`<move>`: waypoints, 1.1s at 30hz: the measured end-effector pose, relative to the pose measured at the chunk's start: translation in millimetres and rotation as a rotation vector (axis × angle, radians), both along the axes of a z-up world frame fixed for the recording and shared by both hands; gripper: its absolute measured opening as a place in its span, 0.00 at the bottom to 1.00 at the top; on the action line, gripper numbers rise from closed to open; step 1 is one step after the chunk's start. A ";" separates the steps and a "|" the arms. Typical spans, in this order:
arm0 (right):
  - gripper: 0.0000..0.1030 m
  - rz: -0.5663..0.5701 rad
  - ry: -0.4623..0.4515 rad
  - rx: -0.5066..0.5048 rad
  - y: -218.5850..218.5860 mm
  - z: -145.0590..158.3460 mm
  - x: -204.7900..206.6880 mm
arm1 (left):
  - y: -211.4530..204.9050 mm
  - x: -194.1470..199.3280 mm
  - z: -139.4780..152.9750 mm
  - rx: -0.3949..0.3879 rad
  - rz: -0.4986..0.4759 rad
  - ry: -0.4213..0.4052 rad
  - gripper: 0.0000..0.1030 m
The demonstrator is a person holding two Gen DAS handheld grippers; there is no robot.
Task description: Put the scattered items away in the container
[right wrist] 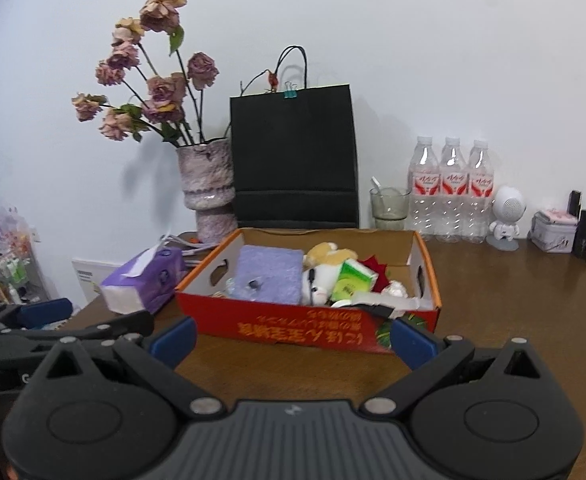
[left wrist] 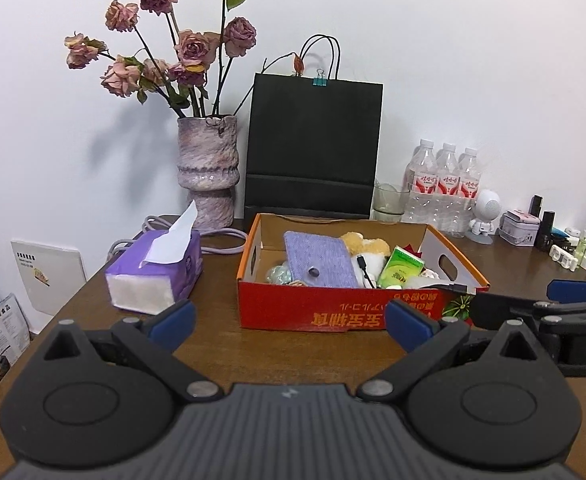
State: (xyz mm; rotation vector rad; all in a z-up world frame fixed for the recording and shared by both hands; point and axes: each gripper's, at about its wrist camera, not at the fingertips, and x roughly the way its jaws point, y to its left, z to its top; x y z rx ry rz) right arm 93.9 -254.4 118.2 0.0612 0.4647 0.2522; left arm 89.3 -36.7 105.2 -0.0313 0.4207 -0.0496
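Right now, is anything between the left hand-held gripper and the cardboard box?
Nothing visible: only bare table lies between the open left hand-held gripper and the red cardboard box; the tissue pack sits off left.

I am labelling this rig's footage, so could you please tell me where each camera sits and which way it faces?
Left wrist: sits on the left claw, low over the table, facing the cardboard box and wall; its own open blue-tipped fingers show, and the right claw enters from the right.
Right wrist: sits on the right claw, facing the same box from slightly further right; its open fingers show, the left claw at left.
Shared: box, vase of roses, black bag, tissue pack, water bottles.
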 end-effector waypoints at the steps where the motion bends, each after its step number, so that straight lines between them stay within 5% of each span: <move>1: 1.00 0.000 0.000 0.001 0.9 0.0 -2.4 | 0.4 -2.0 -0.2 0.001 0.001 0.000 1.00; 33: 1.00 0.007 0.016 -0.022 4.7 -4.4 -8.8 | 2.4 -6.1 -5.1 -0.005 0.016 0.026 1.00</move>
